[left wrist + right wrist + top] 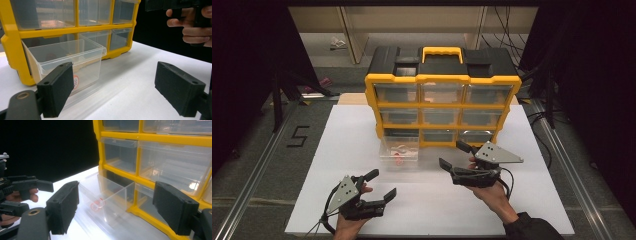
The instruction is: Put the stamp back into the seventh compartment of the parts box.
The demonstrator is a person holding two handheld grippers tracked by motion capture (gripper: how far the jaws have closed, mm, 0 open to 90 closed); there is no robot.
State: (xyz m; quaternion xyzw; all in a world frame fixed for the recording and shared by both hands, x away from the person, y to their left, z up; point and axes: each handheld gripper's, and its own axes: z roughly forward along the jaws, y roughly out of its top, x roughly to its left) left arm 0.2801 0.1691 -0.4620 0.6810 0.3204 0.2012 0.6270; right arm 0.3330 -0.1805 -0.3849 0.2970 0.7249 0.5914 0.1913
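Both grippers are hovering with jaws wide: left gripper [380,185] at seven o'clock, right gripper [453,155] at five o'clock of the pulled-out drawer [399,150].

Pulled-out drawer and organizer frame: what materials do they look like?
Pulled-out drawer: looks like clear rigid plastic, glossy; its contents and the sheet beneath show through the walls. Organizer frame: seems opaque yellow moulded plastic with a slight sheen and rounded edges. Neither can be confirmed by look alone.
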